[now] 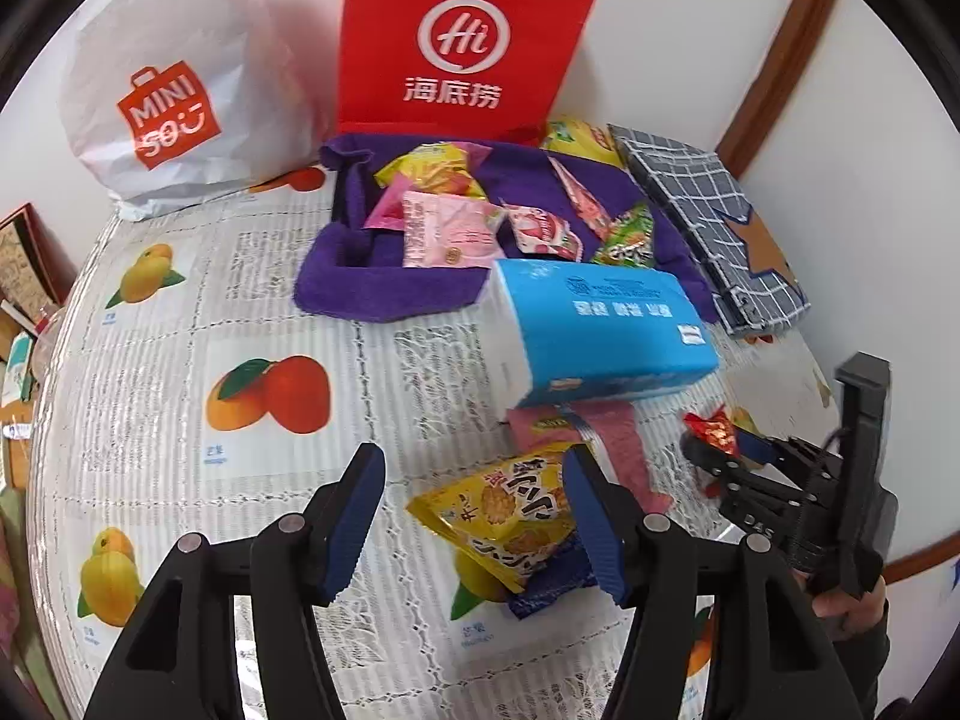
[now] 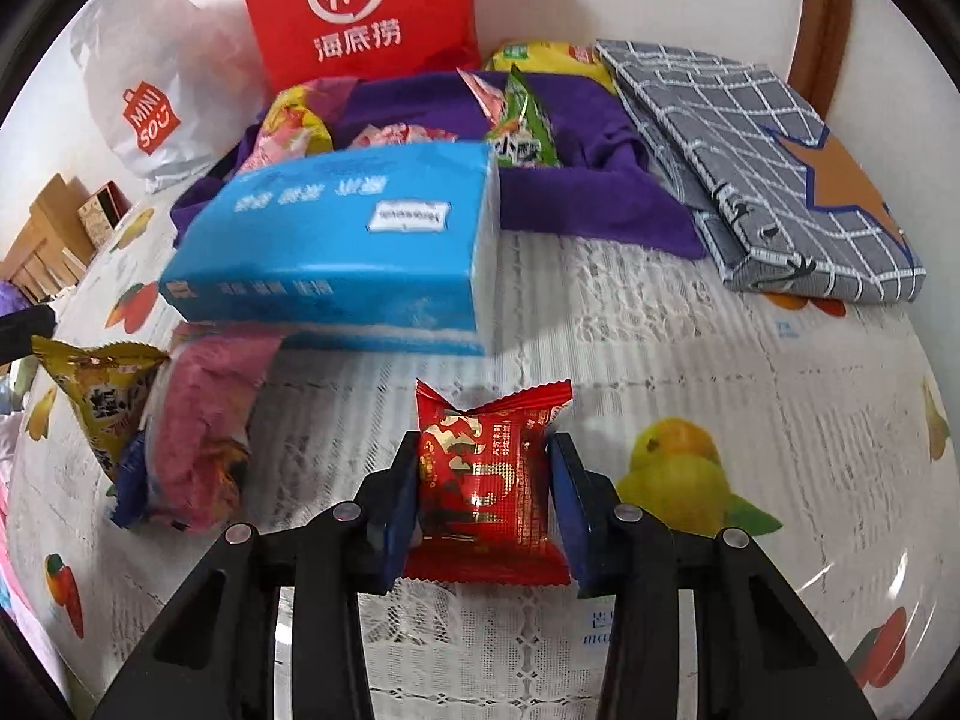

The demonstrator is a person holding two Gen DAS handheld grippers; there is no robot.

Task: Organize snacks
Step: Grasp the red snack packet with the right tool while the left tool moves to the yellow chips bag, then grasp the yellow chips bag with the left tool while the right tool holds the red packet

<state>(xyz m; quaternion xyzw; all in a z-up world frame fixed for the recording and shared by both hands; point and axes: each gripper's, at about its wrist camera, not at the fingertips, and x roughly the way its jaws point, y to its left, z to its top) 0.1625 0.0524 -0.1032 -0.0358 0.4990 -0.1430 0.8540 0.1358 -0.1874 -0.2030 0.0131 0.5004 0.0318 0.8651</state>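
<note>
My right gripper [image 2: 486, 450] is shut on a red foil snack packet [image 2: 489, 480], its blue pads pressing both sides just above the tablecloth. The left wrist view shows that gripper [image 1: 717, 450] with the red packet [image 1: 714, 429] at the right. My left gripper [image 1: 474, 480] stands open over a yellow snack packet [image 1: 510, 516] that lies against its right finger, atop a dark blue packet [image 1: 552, 588]. A pink packet [image 1: 618, 438] lies beside it, partly under a blue tissue pack [image 1: 600, 324]. Behind, a purple cloth bin [image 1: 384, 294] holds several snack packets.
A red paper bag [image 1: 468, 42] and a white shopping bag [image 1: 174, 96] stand at the back against the wall. A folded grey checked cloth [image 1: 714, 228] lies right of the bin. The fruit-print tablecloth [image 1: 180, 330] covers the table. A person's hand [image 1: 846, 606] holds the right gripper.
</note>
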